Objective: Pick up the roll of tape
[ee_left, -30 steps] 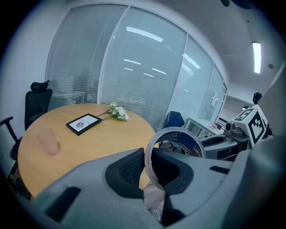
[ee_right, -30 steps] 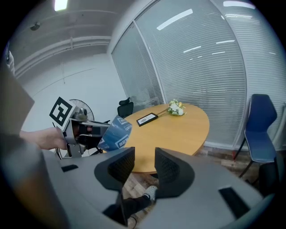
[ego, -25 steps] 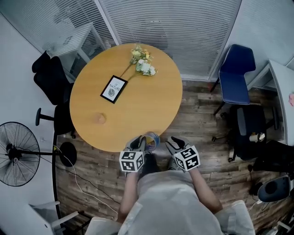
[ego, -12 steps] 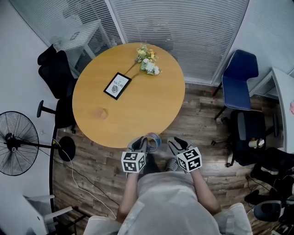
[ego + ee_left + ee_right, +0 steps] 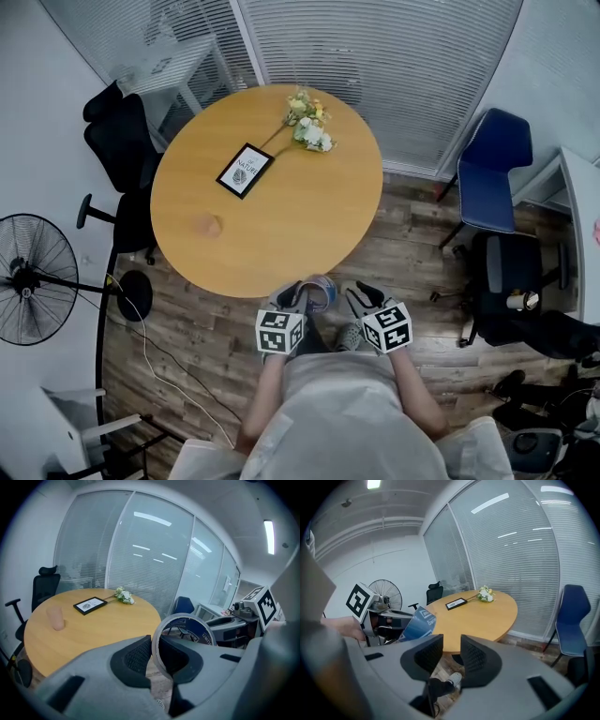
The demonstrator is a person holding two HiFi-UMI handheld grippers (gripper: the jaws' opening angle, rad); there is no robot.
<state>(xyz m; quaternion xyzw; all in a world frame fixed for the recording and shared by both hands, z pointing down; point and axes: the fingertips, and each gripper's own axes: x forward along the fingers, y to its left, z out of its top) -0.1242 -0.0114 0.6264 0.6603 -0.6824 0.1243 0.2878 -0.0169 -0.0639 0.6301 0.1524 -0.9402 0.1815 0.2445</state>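
A roll of tape (image 5: 320, 292) with blue print hangs just off the round table's near edge, and my left gripper (image 5: 300, 292) is shut on its rim. In the left gripper view the roll (image 5: 189, 631) stands upright on edge, its wall pinched between the dark pads (image 5: 135, 657). My right gripper (image 5: 362, 297) is beside it to the right, apart from the roll. Its jaws are closing with nothing between them; past them the right gripper view shows only floor and a shoe. In that view the roll (image 5: 417, 623) shows at the left.
The round wooden table (image 5: 281, 225) carries a framed picture (image 5: 245, 170), a bunch of flowers (image 5: 309, 127) and a small pinkish cup (image 5: 215, 225). A black office chair (image 5: 120, 150) and a fan (image 5: 33, 281) stand at left, a blue chair (image 5: 492, 173) at right.
The left gripper with the tape has shifted slightly along the table's near edge. The head view has swung, so the table and chairs sit a little differently in the picture.
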